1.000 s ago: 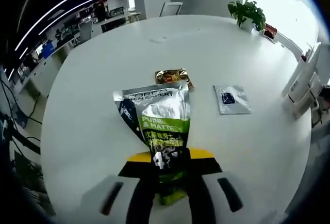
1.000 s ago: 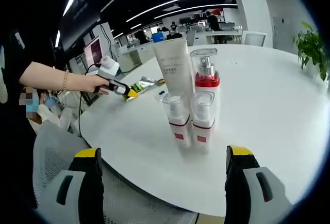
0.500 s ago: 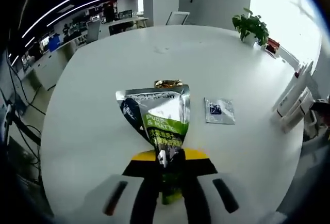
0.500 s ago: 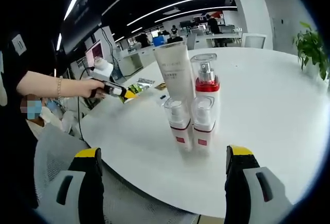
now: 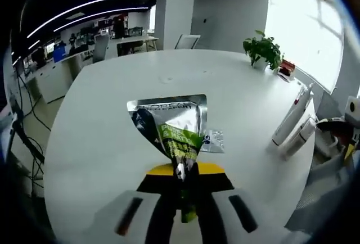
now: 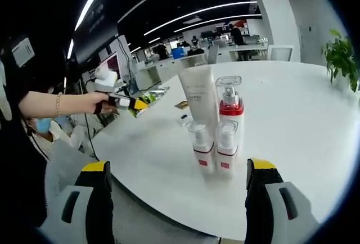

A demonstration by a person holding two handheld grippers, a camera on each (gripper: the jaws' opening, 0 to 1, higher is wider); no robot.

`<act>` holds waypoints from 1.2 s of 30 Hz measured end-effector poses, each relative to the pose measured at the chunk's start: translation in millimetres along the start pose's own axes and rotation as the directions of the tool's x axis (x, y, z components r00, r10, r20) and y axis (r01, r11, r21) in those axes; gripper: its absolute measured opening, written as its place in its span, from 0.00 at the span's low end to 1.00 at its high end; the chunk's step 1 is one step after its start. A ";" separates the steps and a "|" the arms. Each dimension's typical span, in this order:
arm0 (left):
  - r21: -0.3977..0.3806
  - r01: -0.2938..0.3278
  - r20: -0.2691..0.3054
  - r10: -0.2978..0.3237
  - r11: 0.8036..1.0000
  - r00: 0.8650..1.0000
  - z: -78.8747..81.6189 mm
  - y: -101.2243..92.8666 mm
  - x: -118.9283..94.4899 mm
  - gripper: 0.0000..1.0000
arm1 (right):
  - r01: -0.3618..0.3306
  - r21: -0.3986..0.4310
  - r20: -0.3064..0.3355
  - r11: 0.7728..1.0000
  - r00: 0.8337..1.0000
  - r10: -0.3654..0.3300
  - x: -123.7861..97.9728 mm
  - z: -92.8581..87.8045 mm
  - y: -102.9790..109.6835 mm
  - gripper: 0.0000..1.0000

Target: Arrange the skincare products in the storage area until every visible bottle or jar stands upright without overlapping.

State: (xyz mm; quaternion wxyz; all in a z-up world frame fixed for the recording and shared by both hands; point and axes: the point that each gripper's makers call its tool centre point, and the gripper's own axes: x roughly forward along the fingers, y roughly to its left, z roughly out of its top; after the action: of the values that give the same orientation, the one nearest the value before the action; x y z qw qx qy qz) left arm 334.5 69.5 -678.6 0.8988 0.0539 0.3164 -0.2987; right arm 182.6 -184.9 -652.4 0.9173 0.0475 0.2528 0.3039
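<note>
The left gripper [image 5: 183, 190] is clamped on a silver-green sachet [image 5: 171, 129] at frame centre. The right gripper [image 6: 175, 185] gapes wide at the bottom, grasping nothing.

Standing on the table [image 6: 292, 120]: one white tube [image 6: 201, 95] and three pump bottles [image 6: 229, 100]. Lying near them: two sachets [image 5: 212, 140]. One silver-green pouch [image 5: 171, 126] is showing.

Two small bottles [image 6: 214, 147] before tube [image 6: 201, 99] and taller bottle [image 6: 229, 100], apparently touching.

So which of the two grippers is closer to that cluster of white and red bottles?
The right gripper. Its open jaws sit just off the table edge facing the bottles; the left gripper is farther off across the table, holding a sachet.
</note>
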 end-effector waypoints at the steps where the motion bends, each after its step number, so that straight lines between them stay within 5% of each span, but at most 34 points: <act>1: 0.000 0.003 0.007 -0.003 1.000 1.000 1.7 -2.5 -2.2 0.10 | -0.002 0.000 0.004 1.000 1.000 0.002 -0.4 2.6 0.8 1.00; 8: -0.007 0.039 0.081 -0.038 0.999 0.996 17.6 -26.8 -24.4 0.09 | -0.041 0.002 0.054 0.999 0.998 0.041 -1.3 23.7 16.8 0.99; 13: -0.011 0.083 0.144 -0.081 0.996 0.986 31.8 -55.6 -48.2 0.09 | -0.098 -0.012 0.079 0.995 0.992 0.099 0.4 35.8 32.4 0.83; 18: 0.006 0.116 0.198 -0.115 0.993 0.973 45.1 -87.1 -68.0 0.09 | -0.122 -0.013 0.122 0.992 0.985 0.123 2.4 47.9 40.7 0.82; 26: 0.030 0.136 0.210 -0.139 0.990 0.968 43.3 -121.1 -81.6 0.09 | -0.184 -0.021 0.162 0.983 0.969 0.185 5.4 67.1 64.4 0.78; 36: 0.017 0.216 0.271 -0.213 0.976 0.939 46.4 -160.2 -97.4 0.09 | -0.298 -0.015 0.223 0.954 0.929 0.294 23.8 96.6 98.4 0.65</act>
State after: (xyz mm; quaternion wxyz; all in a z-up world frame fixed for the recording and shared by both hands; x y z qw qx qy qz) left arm 207.4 -25.6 -568.5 0.8960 -0.0283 0.1963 -0.3972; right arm 194.0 -84.8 -555.3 0.8830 0.1275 0.1412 0.4291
